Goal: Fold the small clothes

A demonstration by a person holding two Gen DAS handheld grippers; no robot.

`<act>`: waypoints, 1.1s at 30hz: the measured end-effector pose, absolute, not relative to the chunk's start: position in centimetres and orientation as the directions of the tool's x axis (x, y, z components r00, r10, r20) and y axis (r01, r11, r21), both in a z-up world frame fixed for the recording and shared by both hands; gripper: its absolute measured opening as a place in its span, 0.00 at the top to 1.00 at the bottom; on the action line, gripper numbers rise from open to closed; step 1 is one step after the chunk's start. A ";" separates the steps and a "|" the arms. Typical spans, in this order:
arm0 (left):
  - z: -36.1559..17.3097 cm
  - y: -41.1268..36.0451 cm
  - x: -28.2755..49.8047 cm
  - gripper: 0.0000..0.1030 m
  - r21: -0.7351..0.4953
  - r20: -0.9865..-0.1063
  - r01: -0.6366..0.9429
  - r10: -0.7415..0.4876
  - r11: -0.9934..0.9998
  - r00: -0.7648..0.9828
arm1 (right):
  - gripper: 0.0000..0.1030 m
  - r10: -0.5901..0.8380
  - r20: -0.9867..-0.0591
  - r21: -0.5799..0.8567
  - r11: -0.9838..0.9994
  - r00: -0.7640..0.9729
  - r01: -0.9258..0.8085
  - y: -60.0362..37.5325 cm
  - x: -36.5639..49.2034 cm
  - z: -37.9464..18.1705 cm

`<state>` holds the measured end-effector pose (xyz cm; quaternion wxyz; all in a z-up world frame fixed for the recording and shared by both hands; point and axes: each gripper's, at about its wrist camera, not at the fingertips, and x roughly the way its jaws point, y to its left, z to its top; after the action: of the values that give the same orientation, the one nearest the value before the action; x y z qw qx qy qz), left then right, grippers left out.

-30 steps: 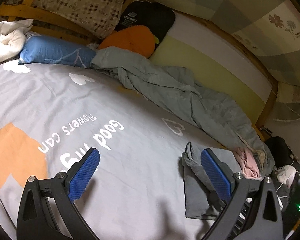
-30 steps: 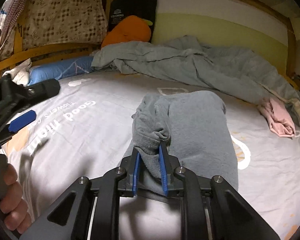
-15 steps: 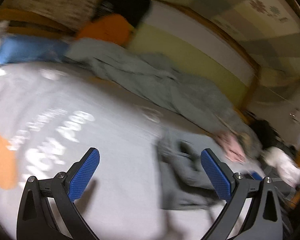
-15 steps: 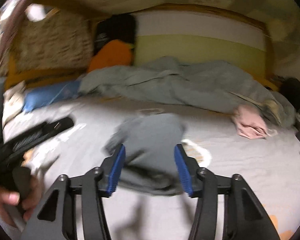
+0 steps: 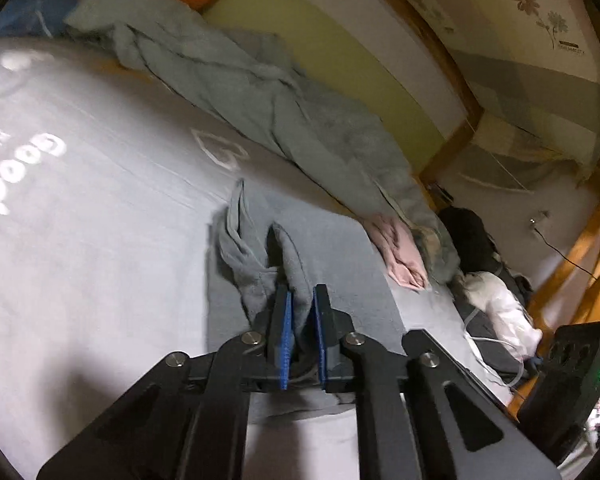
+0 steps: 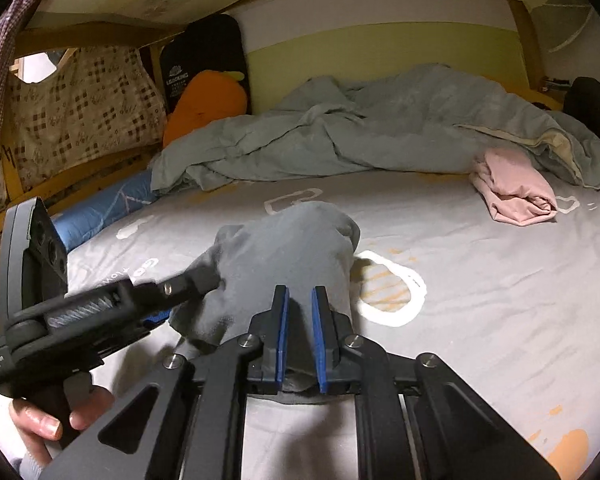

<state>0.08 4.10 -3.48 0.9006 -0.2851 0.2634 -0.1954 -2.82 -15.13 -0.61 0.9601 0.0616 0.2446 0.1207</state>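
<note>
A small grey garment (image 5: 332, 248) lies bunched on the grey printed bedsheet (image 5: 100, 240). My left gripper (image 5: 299, 294) is shut on a raised fold at its left near side, with cloth pinched between the blue pads. In the right wrist view the same garment (image 6: 300, 240) sits hump-like ahead. My right gripper (image 6: 299, 294) has the garment's near edge between its pads, and its jaws are closing on it. The left gripper (image 6: 198, 280), held by a hand (image 6: 48, 424), reaches in from the left to the garment's left side.
A folded pink garment (image 6: 512, 192) lies at the right by a rumpled grey-green duvet (image 6: 380, 128) along the far side. An orange cushion (image 6: 204, 108) and a blue pillow (image 6: 100, 212) sit at the head. Past the bed's right edge are a black bag (image 5: 464, 232) and cables.
My left gripper swung right to the grey garment and closed on a fold. My right gripper let go, opened, shifted along the garment and closed again on its near edge.
</note>
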 end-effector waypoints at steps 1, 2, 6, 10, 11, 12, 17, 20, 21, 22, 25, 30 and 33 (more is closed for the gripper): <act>-3.2 4.3 -0.6 0.95 -0.610 -0.352 0.193 -0.481 0.768 0.803 | 0.89 0.274 -0.456 0.184 0.960 0.847 -0.211 -15.1 -2.8 -0.8; -2.8 4.5 -1.4 0.95 -0.592 -0.345 0.189 -0.459 0.783 0.819 | 0.89 0.281 -0.457 0.190 0.958 0.844 -0.216 -15.2 -2.9 -1.0; -2.4 1.8 -2.9 0.95 -0.328 -0.443 0.136 -0.280 0.935 0.852 | 0.89 0.291 -0.461 0.192 0.955 0.838 -0.226 -15.2 -3.1 -1.8; -4.6 0.7 -2.1 0.95 -0.268 -0.483 0.107 -0.230 0.957 0.845 | 0.89 0.276 -0.470 0.155 0.961 0.839 -0.229 -14.6 -3.1 -2.6; -4.5 0.6 -1.9 0.95 -0.258 -0.488 0.112 -0.229 0.960 0.843 | 0.89 0.275 -0.473 0.150 0.961 0.837 -0.231 -14.5 -3.0 -2.7; -4.4 0.7 -1.7 0.95 -0.258 -0.491 0.116 -0.233 0.959 0.839 | 0.89 0.273 -0.474 0.146 0.962 0.837 -0.231 -14.5 -3.0 -2.6; -4.5 1.6 -2.0 0.90 -0.291 -0.470 0.116 -0.248 0.950 0.847 | 0.88 0.312 -0.476 0.200 0.949 0.822 -0.244 -15.1 -2.3 -1.1; -4.6 1.8 -2.0 0.74 -0.296 -0.469 0.098 -0.234 0.950 0.852 | 0.89 0.300 -0.488 0.213 0.952 0.820 -0.221 -15.6 0.3 0.7; -4.7 1.9 -2.0 0.68 -0.294 -0.471 0.080 -0.218 0.952 0.855 | 0.89 0.304 -0.500 0.218 0.951 0.811 -0.222 -15.7 1.1 1.0; -4.8 2.2 -1.9 0.60 -0.301 -0.473 0.065 -0.208 0.951 0.856 | 0.89 0.314 -0.520 0.232 0.947 0.794 -0.222 -15.7 2.6 1.5; -5.4 3.5 -1.4 0.55 -0.383 -0.474 0.062 -0.254 0.922 0.843 | 0.89 0.314 -0.593 0.255 0.947 0.741 -0.197 -15.4 6.6 2.4; -6.0 4.5 -0.9 0.49 -0.437 -0.480 0.062 -0.291 0.897 0.828 | 0.89 0.362 -0.637 0.257 0.932 0.680 -0.255 -13.5 10.1 2.6; -6.0 4.1 -0.8 0.48 -0.421 -0.488 0.060 -0.282 0.905 0.826 | 0.89 0.327 -0.750 0.260 0.945 0.575 -0.199 -12.9 12.5 -1.7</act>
<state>-0.78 4.15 -5.96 0.9349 -0.1976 0.2804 -0.0915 12.46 -12.91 -1.69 0.8845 0.0734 0.4361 0.1486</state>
